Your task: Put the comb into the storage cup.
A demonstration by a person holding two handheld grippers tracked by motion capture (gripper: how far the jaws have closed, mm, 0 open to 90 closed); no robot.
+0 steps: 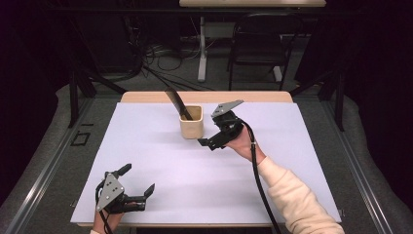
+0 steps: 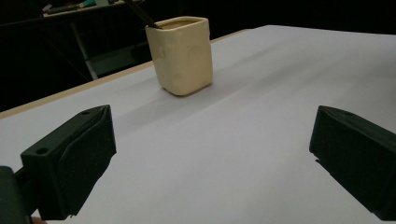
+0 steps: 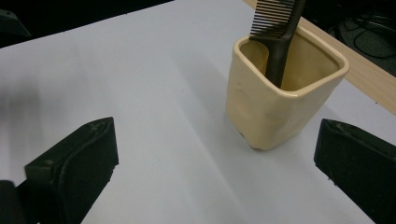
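One white matte sheet [image 1: 160, 161] is covering the table. One cream, glossy, square-mouthed cup [image 3: 280, 100] is standing near its far edge, holding one black toothed comb [image 3: 280, 28], long axis leaning up and away. The right gripper [image 1: 210, 143], jaws wide apart and empty, is hovering just beside the cup; the left gripper [image 1: 138, 181], also spread and empty, is resting near the front edge.

My white-topped wooden counter [image 1: 160, 161] sits on grey floor; beyond it I see a black folding chair [image 1: 260, 41] and tangled black cables [image 1: 156, 61].
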